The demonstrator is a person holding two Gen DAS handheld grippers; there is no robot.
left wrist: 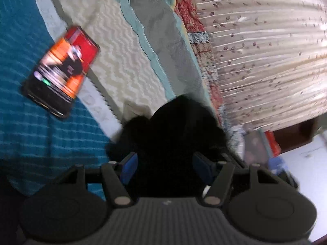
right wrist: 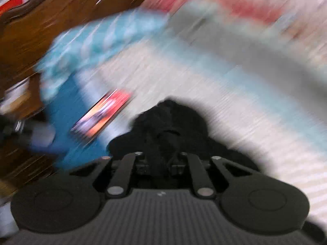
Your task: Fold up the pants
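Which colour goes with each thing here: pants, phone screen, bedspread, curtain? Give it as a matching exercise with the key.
Things:
1. pants
2. phone screen
3. bedspread
4. curtain

Colours:
A. beige with small leaves
B. black
C. teal
D. red and orange

Pairs: 1-B, 2-D, 3-C, 4-A

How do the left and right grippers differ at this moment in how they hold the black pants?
The left gripper has its blue pads set wide, with a thick bunch of the black pants between them; the right gripper is pinched narrow on a thin fold. The left view is fairly sharp, the right heavily blurred. Both carry black fabric over the bed.
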